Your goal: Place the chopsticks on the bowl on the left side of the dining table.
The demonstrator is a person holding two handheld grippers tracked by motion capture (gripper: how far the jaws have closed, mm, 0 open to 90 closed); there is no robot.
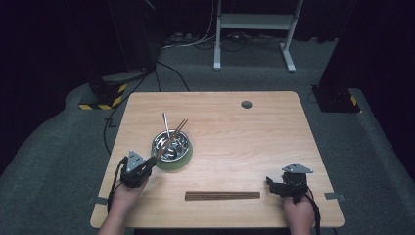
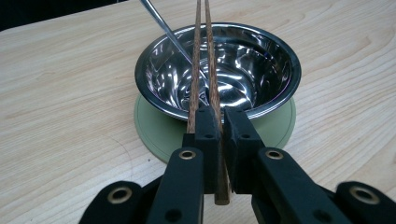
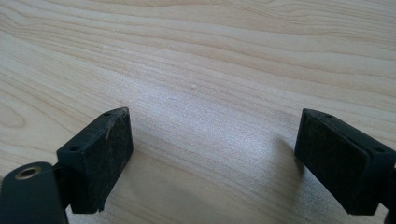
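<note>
Black jaws of the left gripper [image 2: 218, 122] stood closest in the left gripper view, pressed together on a pair of wooden chopsticks [image 2: 201, 60]. Both sticks ran from between the jaws forward across the steel bowl [image 2: 261, 70], their far ends passing over its far rim. A thin metal rod [image 2: 166, 32] also leaned in the bowl, slanting out over the rim to the upper left. The bowl sat on a round green mat [image 2: 154, 130], which lay on the wooden surface [image 2: 60, 93].

From the high view, the left gripper [image 1: 149, 162] was at the near left edge of the bowl [image 1: 177, 146], with the chopsticks [image 1: 175, 133] angling up and away from it across the bowl. A second set of chopsticks [image 1: 222, 195] lay flat on the surface [image 1: 244, 142], near the front edge, between the two hands.

The right gripper [image 1: 270, 182] sat near the right end of that flat set, just apart from it. In the right gripper view its jaws were spread wide with nothing between them, and bare wood [image 3: 210, 70] lay ahead.
</note>
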